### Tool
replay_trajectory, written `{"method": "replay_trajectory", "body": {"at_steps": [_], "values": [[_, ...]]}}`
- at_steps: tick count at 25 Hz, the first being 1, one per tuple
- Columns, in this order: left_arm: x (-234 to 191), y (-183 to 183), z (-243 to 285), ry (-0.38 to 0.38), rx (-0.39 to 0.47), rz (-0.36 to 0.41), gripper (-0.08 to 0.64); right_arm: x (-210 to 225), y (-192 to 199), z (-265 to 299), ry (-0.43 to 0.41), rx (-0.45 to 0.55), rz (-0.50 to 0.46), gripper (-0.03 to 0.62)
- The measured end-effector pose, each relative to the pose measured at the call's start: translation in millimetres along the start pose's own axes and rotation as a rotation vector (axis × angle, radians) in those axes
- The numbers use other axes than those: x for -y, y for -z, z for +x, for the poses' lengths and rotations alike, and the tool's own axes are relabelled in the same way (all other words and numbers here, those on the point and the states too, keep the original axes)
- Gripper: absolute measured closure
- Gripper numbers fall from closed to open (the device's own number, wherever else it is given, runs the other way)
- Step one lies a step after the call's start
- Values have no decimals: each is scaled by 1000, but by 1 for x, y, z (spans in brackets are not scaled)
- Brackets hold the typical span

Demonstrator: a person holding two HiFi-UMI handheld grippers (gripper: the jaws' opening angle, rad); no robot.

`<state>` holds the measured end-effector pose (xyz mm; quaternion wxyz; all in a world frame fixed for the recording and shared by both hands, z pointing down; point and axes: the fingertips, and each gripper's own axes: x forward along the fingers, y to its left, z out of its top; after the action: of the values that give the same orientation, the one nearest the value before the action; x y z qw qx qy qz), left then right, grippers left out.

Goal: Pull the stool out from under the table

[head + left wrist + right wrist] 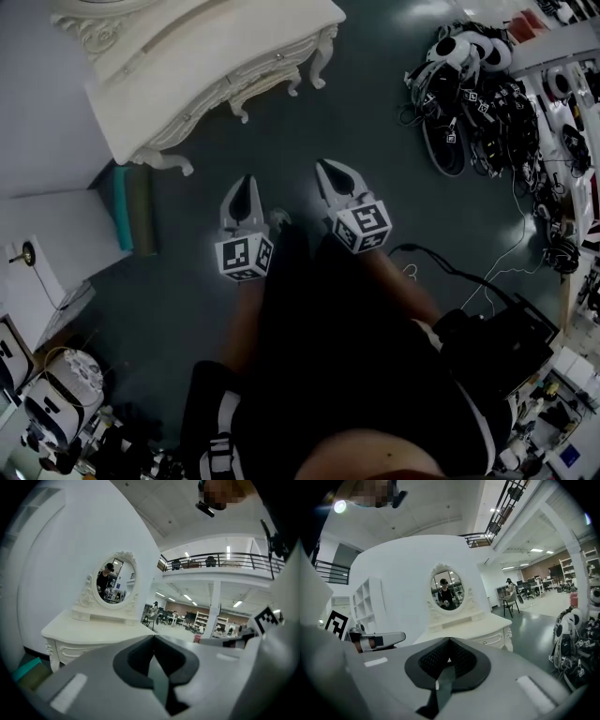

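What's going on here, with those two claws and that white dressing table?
A person holds a claw in each hand, both pointing toward a white dressing table with an oval mirror across the dark floor. The left claw and the right claw are both shut and empty. Neither touches the table, so nothing has been gripped yet.

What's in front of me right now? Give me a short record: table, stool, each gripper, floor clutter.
table: white dressing table with oval mirror, ahead of both grippers
stool: not visible in any view
left gripper: shut, empty, apart from table
right gripper: shut, empty, apart from table
floor, right side: pile of gear and cables
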<state>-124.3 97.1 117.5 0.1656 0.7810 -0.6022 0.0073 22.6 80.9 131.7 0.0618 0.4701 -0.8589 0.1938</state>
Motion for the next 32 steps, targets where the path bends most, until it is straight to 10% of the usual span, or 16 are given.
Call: {"method": "replay_trajectory", "body": {"at_steps": [17,32], "values": [[-27,8,118,-51,1,-26,552,76,-4,103,3,-33,76,595],[-55,87,212,-120,-7,-64,551,159,62,216,-42,-68,114,594]]}}
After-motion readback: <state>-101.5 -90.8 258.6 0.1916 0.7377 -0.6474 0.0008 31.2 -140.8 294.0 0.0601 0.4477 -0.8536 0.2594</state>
